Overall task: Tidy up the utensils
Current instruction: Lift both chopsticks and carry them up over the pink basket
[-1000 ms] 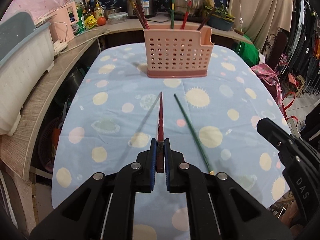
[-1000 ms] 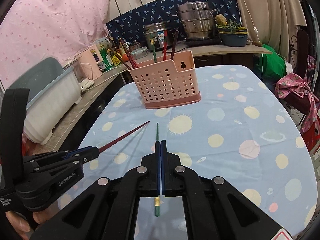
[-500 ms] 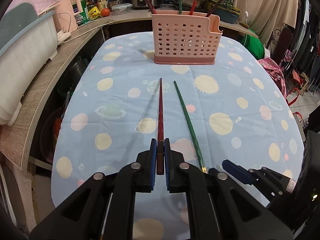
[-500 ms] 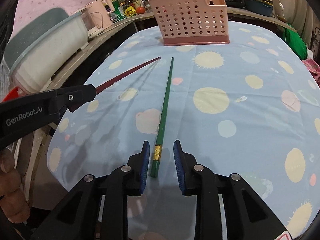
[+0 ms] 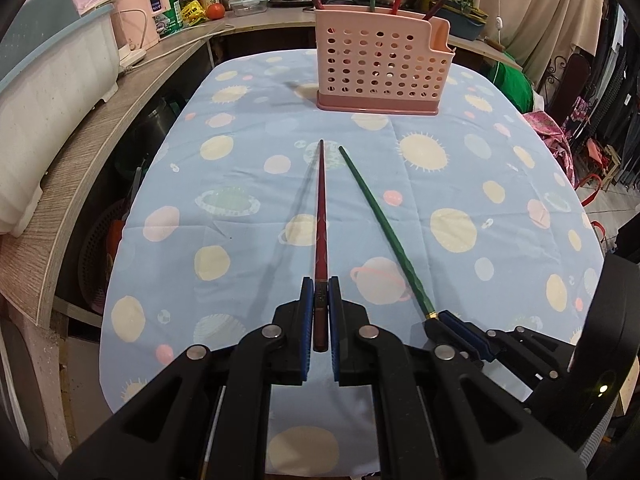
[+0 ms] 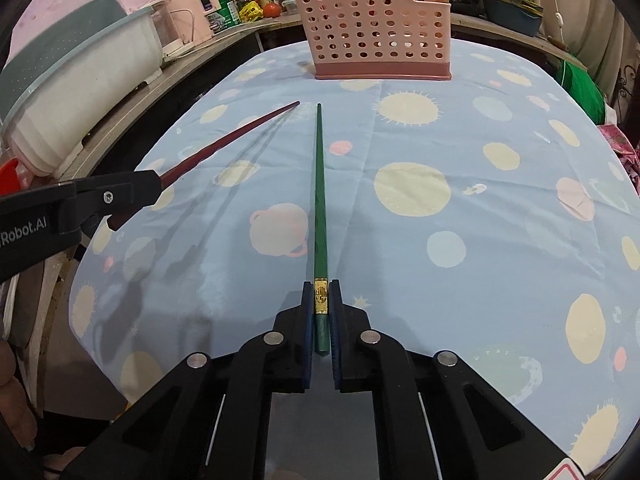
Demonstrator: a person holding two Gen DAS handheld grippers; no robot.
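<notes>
Left wrist view: left gripper [image 5: 321, 292] clamped on red chopstick [image 5: 321, 204], butt end hidden between the pads. Right gripper [image 6: 321, 300] closing, pads pressing the green chopstick [image 6: 320, 200] at its gold band, which lies on the blue planet-print tablecloth [image 6: 480, 152]. Pink perforated holder [image 5: 378, 66] stands at the far end; chopsticks inside cut off at top. Cluttered counter [image 5: 80, 152] left, small items unreadable.

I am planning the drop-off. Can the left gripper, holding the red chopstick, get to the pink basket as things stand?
Probably yes. The left gripper is shut on the red chopstick, and only bare tablecloth lies before the pink basket. The green chopstick lies off to the right.
</notes>
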